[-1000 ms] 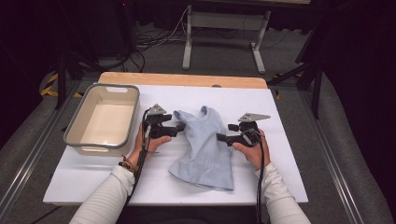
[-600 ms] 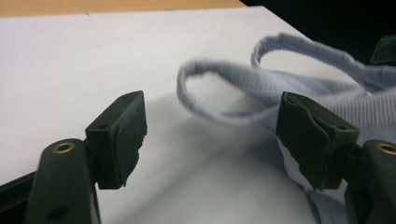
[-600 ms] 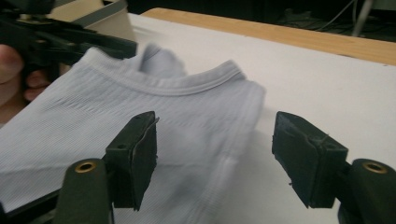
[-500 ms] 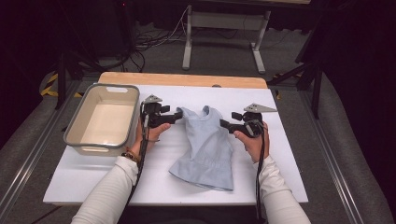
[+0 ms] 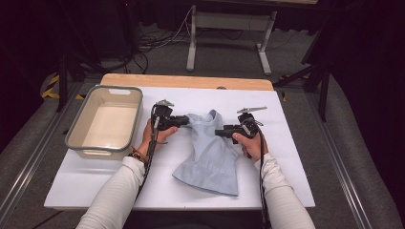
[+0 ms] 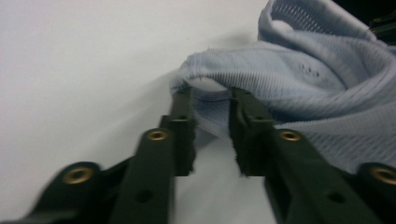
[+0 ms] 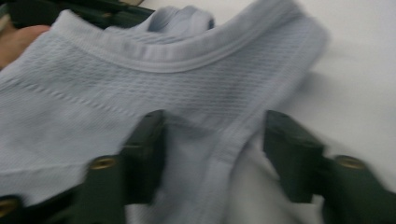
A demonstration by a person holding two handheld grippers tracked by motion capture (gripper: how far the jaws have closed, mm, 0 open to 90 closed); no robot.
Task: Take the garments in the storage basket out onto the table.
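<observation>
A pale blue knit garment (image 5: 210,152) lies on the white table top (image 5: 286,167), its neck end toward the far side and bunched up. My left gripper (image 5: 184,121) is at the garment's upper left corner. In the left gripper view its jaws (image 6: 210,95) pinch a fold of the fabric (image 6: 299,93). My right gripper (image 5: 220,132) is at the garment's upper right edge. In the right gripper view its jaws (image 7: 212,126) stand wide apart, with the ribbed cloth (image 7: 140,79) lying between and under them.
A beige tub (image 5: 79,138) with a grey rim stands at the table's left, close to my left hand. A wooden strip (image 5: 186,81) runs along the far edge. Bare white surface (image 5: 110,181) lies around the garment. The other hand (image 7: 18,42) shows in the right gripper view.
Both grippers have shifted a little away from the person and toward each other. The garment's top has drawn in and bunched up between them.
</observation>
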